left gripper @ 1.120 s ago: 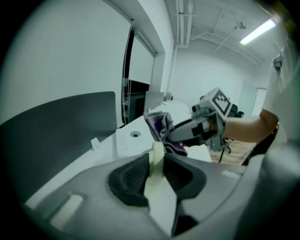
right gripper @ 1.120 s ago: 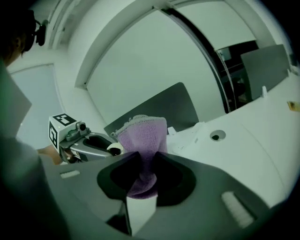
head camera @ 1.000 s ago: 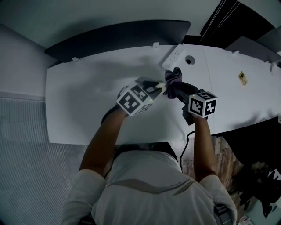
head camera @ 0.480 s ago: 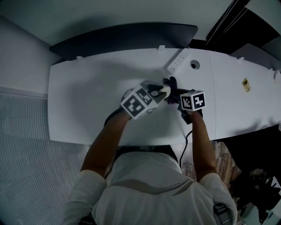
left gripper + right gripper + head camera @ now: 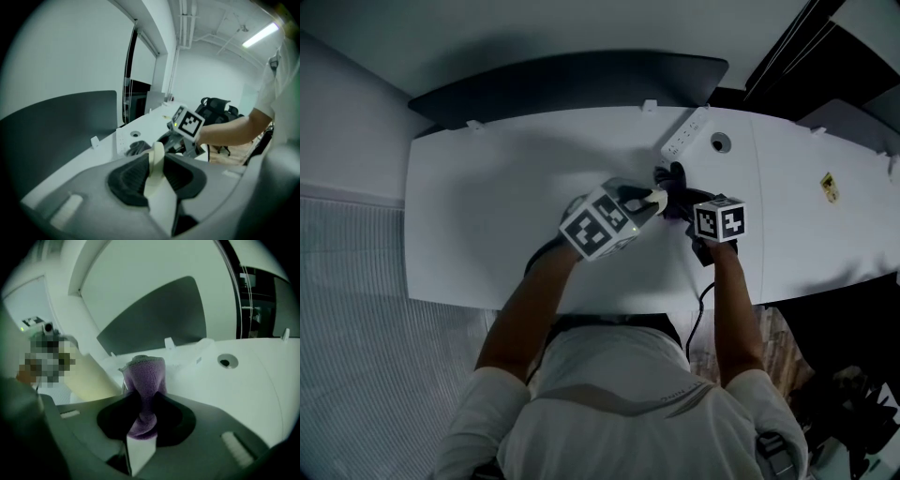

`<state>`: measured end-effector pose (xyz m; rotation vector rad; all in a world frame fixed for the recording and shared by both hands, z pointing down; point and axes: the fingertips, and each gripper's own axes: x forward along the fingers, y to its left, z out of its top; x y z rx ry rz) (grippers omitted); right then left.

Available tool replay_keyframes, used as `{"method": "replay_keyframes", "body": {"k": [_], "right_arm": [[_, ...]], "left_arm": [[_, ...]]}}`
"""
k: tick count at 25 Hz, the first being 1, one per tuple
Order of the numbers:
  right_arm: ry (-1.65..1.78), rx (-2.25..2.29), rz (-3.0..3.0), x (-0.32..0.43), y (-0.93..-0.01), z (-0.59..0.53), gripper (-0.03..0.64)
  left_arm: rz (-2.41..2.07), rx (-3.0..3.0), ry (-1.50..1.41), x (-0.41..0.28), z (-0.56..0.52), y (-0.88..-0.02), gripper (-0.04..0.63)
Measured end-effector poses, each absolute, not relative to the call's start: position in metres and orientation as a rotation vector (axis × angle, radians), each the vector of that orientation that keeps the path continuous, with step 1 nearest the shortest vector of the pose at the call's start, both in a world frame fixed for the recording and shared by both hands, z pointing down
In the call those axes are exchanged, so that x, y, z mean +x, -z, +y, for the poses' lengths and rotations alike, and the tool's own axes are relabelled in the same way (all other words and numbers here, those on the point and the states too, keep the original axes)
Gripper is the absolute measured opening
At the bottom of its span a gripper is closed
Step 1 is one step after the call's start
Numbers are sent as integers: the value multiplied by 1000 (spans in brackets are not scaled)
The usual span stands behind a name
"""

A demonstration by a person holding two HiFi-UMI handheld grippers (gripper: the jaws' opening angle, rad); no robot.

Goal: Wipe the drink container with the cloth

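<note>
2 grippers, both loaded. Your L gripper [image 5: 650, 200] pinches the cream container [image 5: 154, 174] by a thin edge, held up near the bench's [image 5: 487, 216] back edge by the power strip [image 5: 686, 136], prob. to offer a face for wiping. R gripper [image 5: 143, 420] is clamped on the purple cloth [image 5: 145, 378], bunched upright as a pad. Cloth-container contact: can't tell. Container's shape is mostly hidden.

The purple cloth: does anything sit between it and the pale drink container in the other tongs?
Nothing visible does. The cloth, pinched in the right tongs, sits right beside the drink container that the left tongs grip; whether they touch is unclear.
</note>
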<state>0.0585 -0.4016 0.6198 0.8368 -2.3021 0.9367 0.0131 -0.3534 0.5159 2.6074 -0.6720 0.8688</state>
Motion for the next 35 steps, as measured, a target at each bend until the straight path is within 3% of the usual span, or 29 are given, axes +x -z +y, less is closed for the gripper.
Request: {"method": "replay_keyframes", "body": {"k": [4,10,22,35], "right_arm": [[-1134,820,-2580,55,-548,-435,95],[-1388,365,-2757,4,-494,-452,94],[-1484,175,-2309,-30,-587,-430,94],[-1237,399,-2162,-19,-660,-433,94]], "left_arm": [[-676,2609,-862,13,-354,-513,95],[-682,2612,-853,13,-353,-511,95],[-683,2607,-853,12,-352,-511,95],[-679,2599,-857,13,-353,-509,97]]}}
